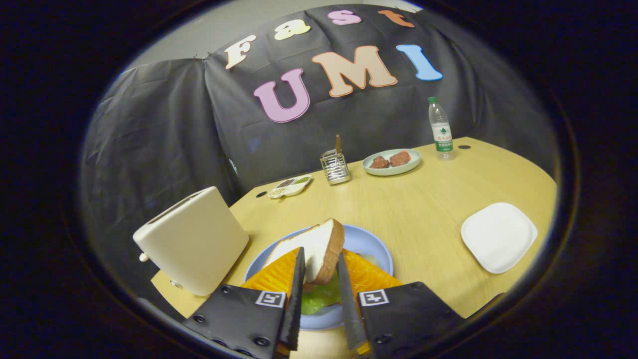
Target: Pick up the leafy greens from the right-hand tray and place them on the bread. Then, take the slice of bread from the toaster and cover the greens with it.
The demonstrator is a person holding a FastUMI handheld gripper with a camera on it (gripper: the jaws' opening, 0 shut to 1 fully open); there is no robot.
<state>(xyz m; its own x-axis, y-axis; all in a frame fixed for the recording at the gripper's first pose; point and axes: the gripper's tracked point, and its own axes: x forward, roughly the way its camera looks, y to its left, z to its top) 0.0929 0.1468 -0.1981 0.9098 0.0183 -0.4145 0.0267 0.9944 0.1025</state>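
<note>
My gripper [320, 271] is shut on a slice of bread [314, 247], white with a brown crust, held tilted between the two fingers. Right under it sits a blue plate [366, 244] with leafy greens [319, 296] showing between the fingers; whatever lies beneath the greens is hidden. The cream toaster [192, 239] stands just left of the plate near the table's left edge. A white square tray [498, 237] with nothing on it lies off to the right on the wooden table [423, 199].
Toward the back of the table are a green plate [392, 162] with two brown pieces, a wire holder [335, 167], a small divided dish [290, 186] and a water bottle [440, 128]. The table ends close behind the toaster.
</note>
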